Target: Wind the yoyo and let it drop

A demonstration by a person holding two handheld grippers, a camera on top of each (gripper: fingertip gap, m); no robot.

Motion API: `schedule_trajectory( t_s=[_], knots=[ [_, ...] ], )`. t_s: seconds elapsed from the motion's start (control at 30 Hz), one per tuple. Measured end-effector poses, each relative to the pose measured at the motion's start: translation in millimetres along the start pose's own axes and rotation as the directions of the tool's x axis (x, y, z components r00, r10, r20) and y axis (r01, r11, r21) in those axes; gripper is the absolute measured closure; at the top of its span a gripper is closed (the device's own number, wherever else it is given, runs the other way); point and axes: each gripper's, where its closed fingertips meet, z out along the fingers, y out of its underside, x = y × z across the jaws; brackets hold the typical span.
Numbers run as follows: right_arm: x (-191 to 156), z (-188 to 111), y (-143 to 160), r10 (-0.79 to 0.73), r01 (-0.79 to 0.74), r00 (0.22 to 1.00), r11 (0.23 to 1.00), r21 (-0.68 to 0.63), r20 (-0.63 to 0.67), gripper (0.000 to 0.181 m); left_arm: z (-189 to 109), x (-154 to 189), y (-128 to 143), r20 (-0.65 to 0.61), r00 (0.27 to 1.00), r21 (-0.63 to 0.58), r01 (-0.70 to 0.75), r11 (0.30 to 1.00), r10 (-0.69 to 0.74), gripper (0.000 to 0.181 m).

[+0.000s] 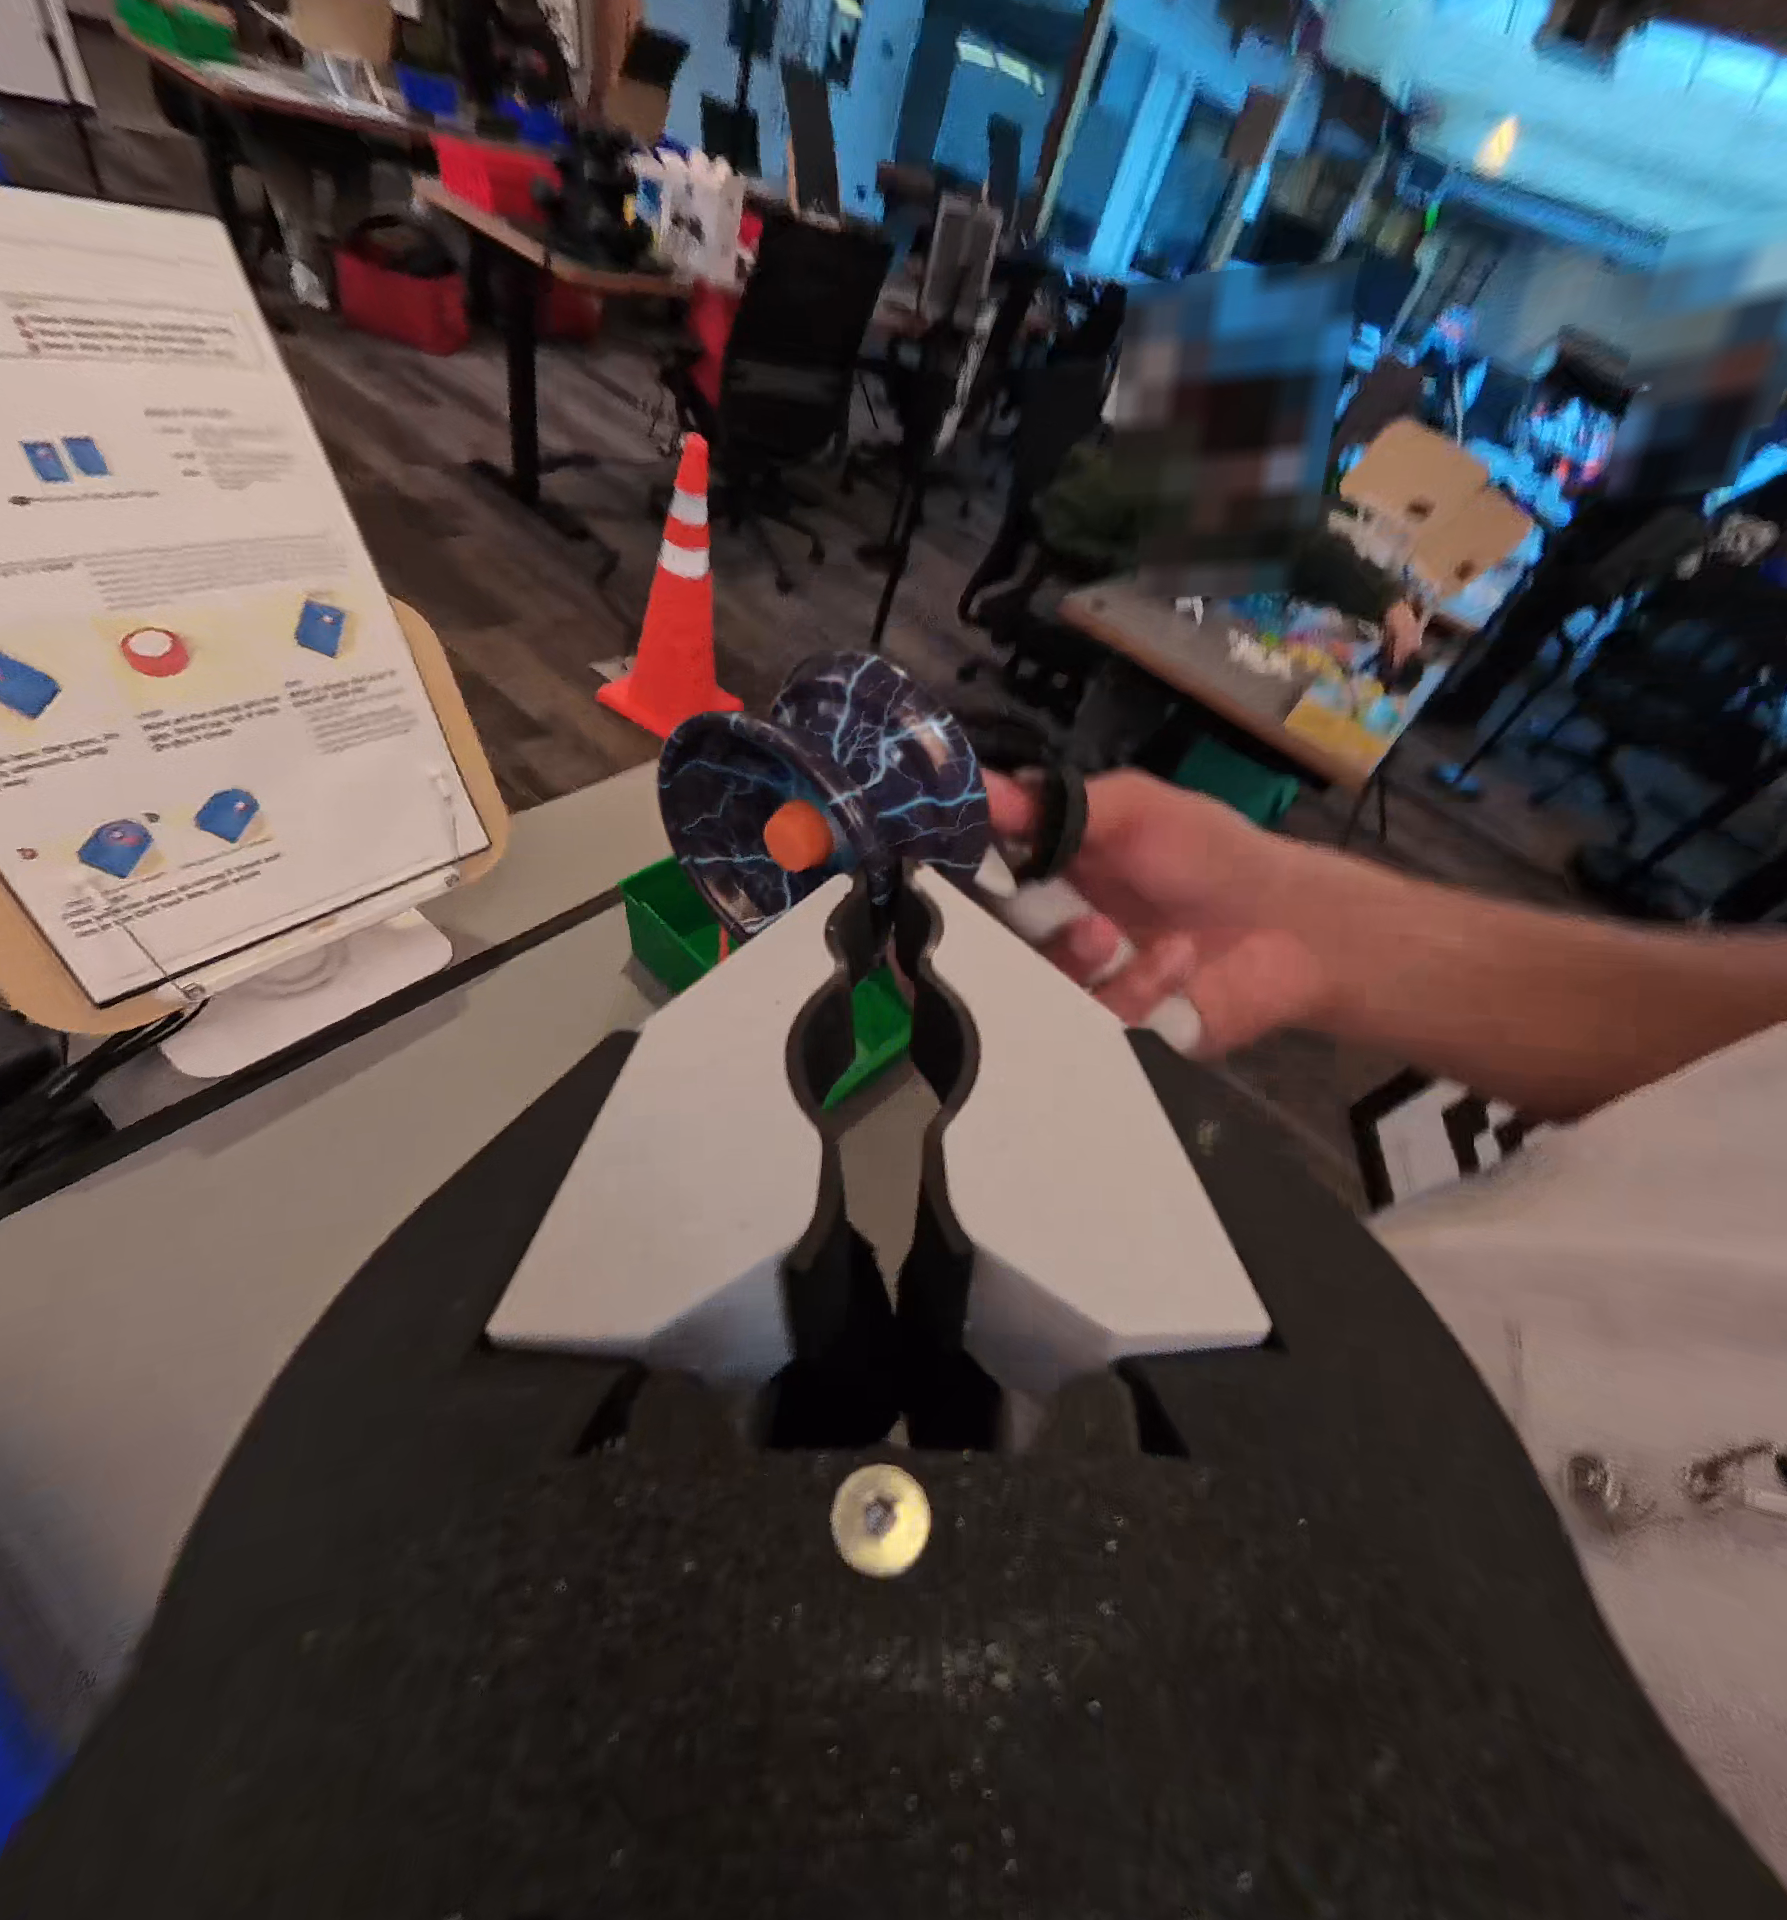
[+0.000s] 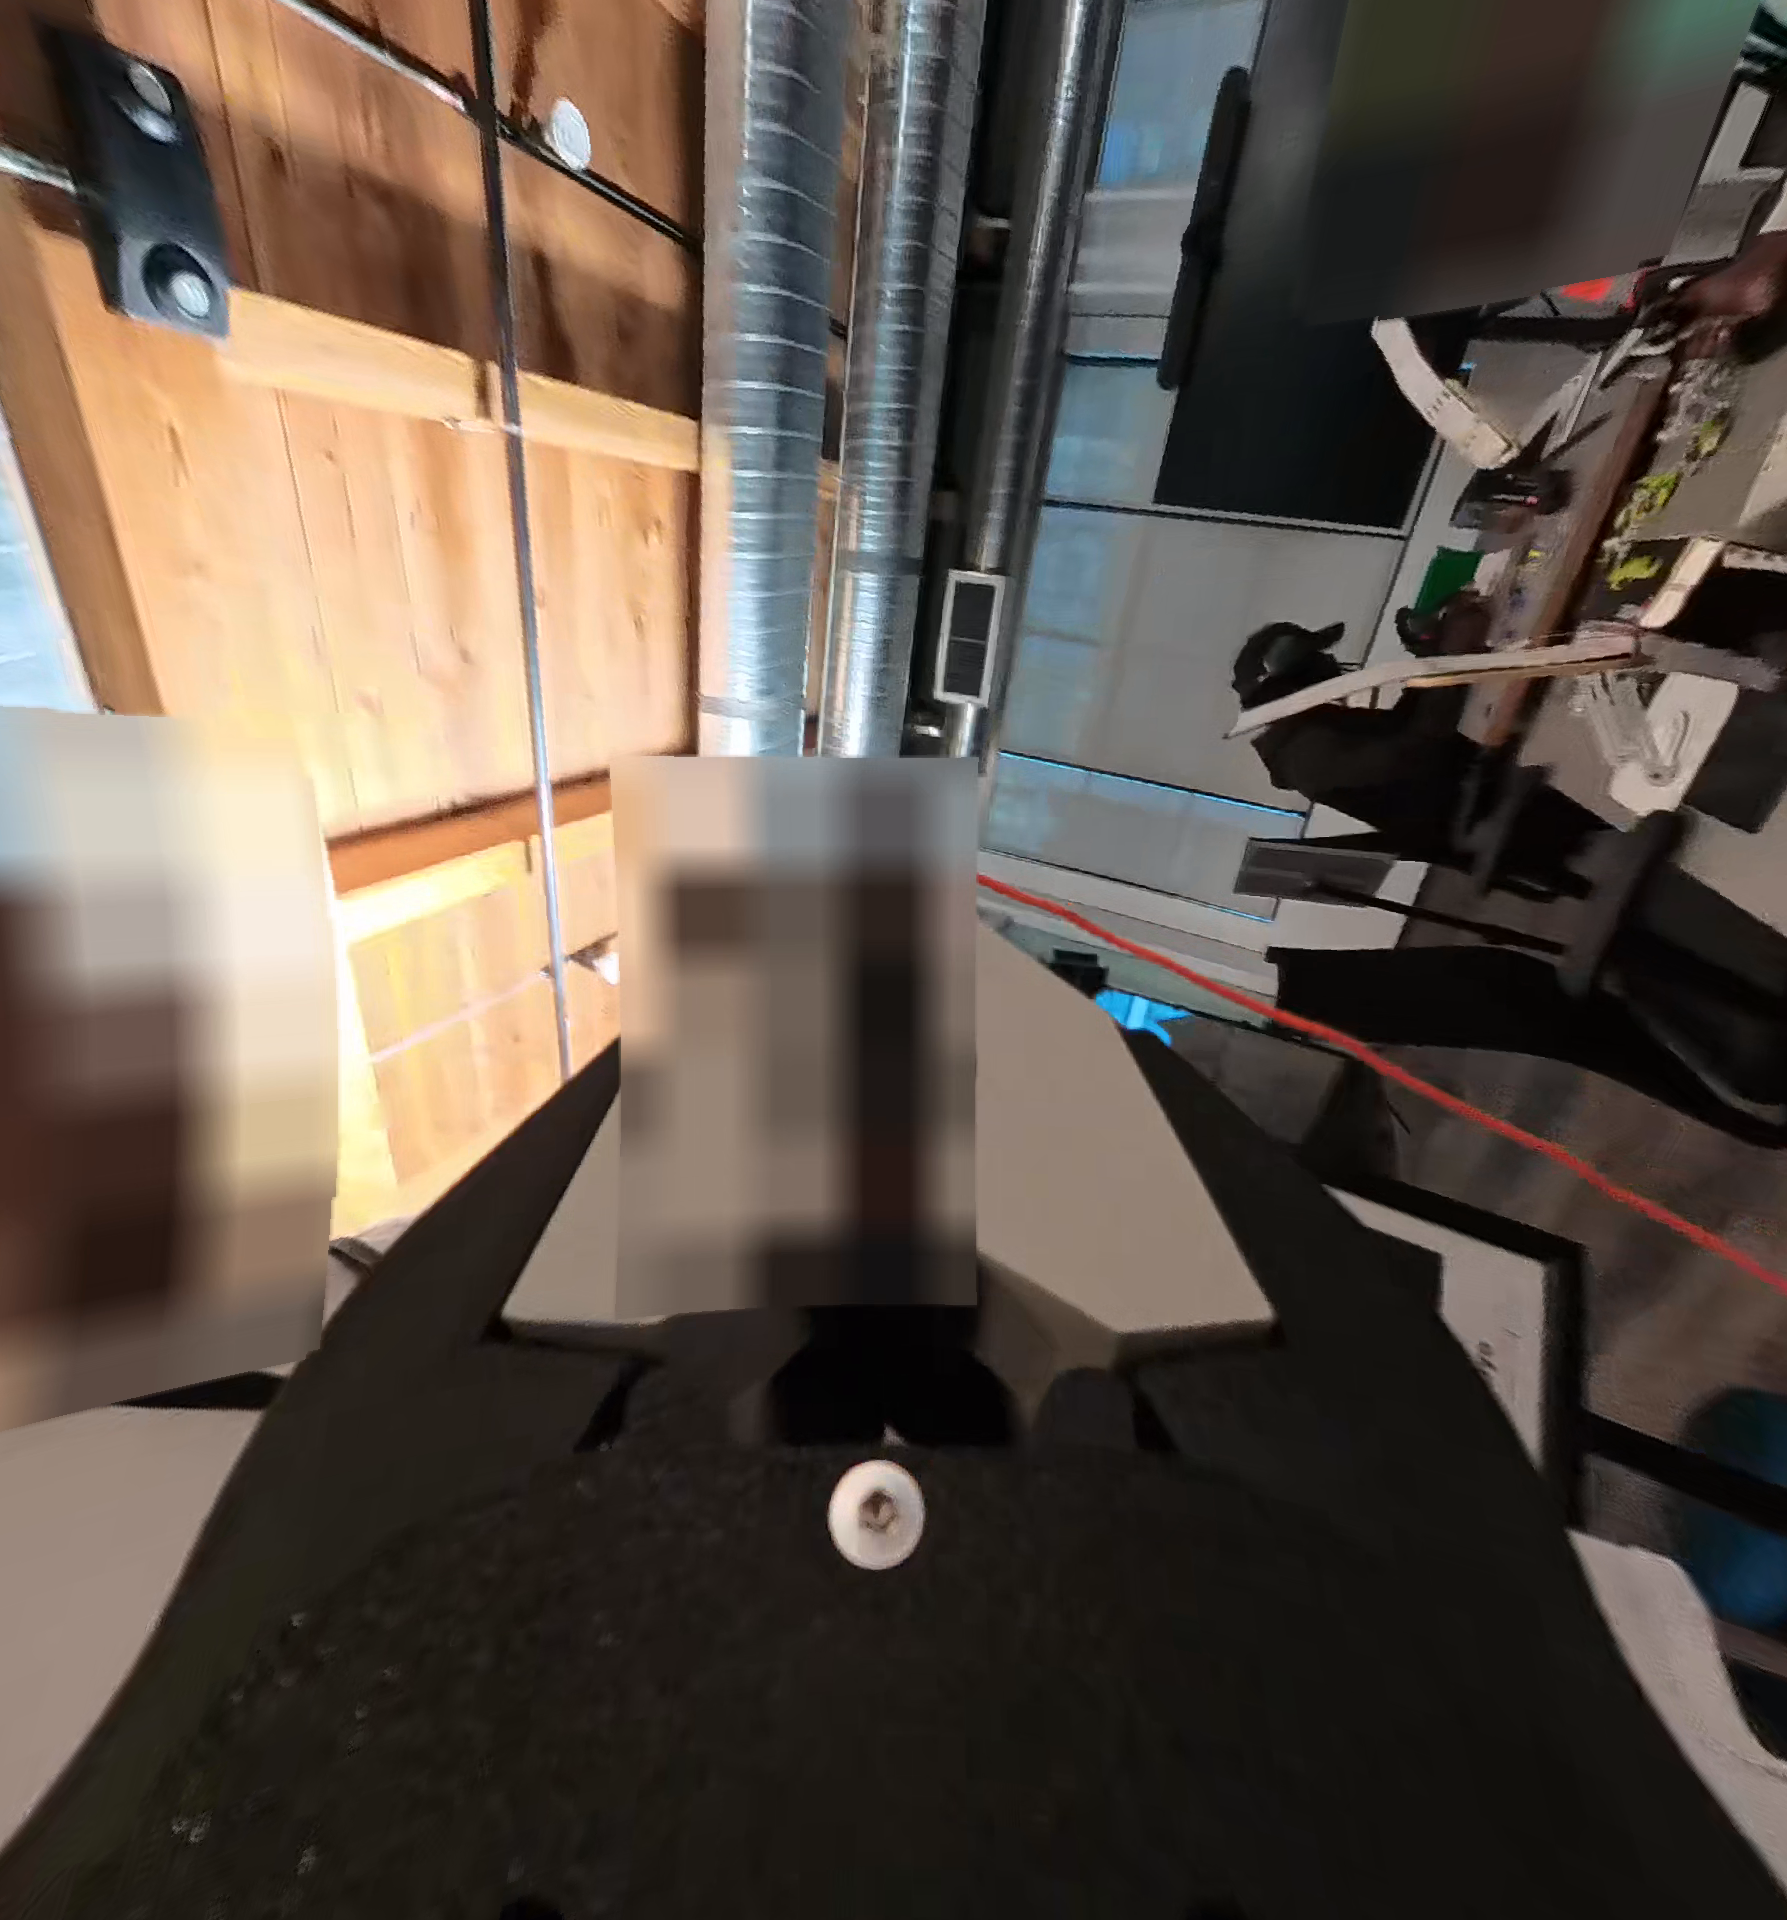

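Observation:
A dark blue yoyo (image 1: 868, 748) with light streaks and an orange hub (image 1: 797, 833) sits at the tips of my left gripper (image 1: 881, 883). The gripper is shut on the yoyo's lower edge and holds it above the table. A person's bare hand (image 1: 1180, 894) reaches in from the right and holds a black loop (image 1: 1060, 821) right beside the yoyo. My right gripper (image 2: 868, 935) points towards a wooden ceiling and metal ducts. Its fingers stand close together; a mosaic patch hides the tips, and no yoyo shows in that view.
An instruction sheet on a stand (image 1: 141, 582) is at the left on the grey table (image 1: 245, 1247). A green bin (image 1: 671, 925) sits just below the yoyo. An orange cone (image 1: 681, 603), desks and chairs stand beyond. A red cable (image 2: 1388, 1070) crosses the floor in the right wrist view. Tip to tip, the grippers are about 5 cm apart.

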Motion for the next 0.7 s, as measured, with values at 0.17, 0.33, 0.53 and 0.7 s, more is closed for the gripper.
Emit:
schedule_trajectory(
  t_s=[0.17,0.33,0.53,0.7],
  knots=[
    [-5.4,0.0,-9.7,-0.163,0.155,0.983,0.984,-0.088,-0.087,0.181,0.8,0.4,41.4,-0.006,0.989,-0.178,-0.148,0.973,0.149,0.181],
    [-38.6,-5.5,-31.5,-0.350,0.337,0.927,0.935,-0.115,-0.137,0.181,-5.6,-13.1,49.2,0.028,0.997,-0.174,-0.067,0.982,0.073,0.181],
    [59.3,-82.9,-14.8,-0.600,0.258,0.571,0.779,-0.572,-0.560,0.155,-15.1,-12.7,29.1,-0.074,0.977,-0.046,0.195,0.980,-0.198,0.181],
    [87.0,-126.6,25.2,-0.710,0.230,0.512,0.655,-0.720,-0.483,0.120,-20.0,-18.2,29.1,-0.111,0.943,-0.055,0.309,0.949,-0.313,0.181]
  ],
)
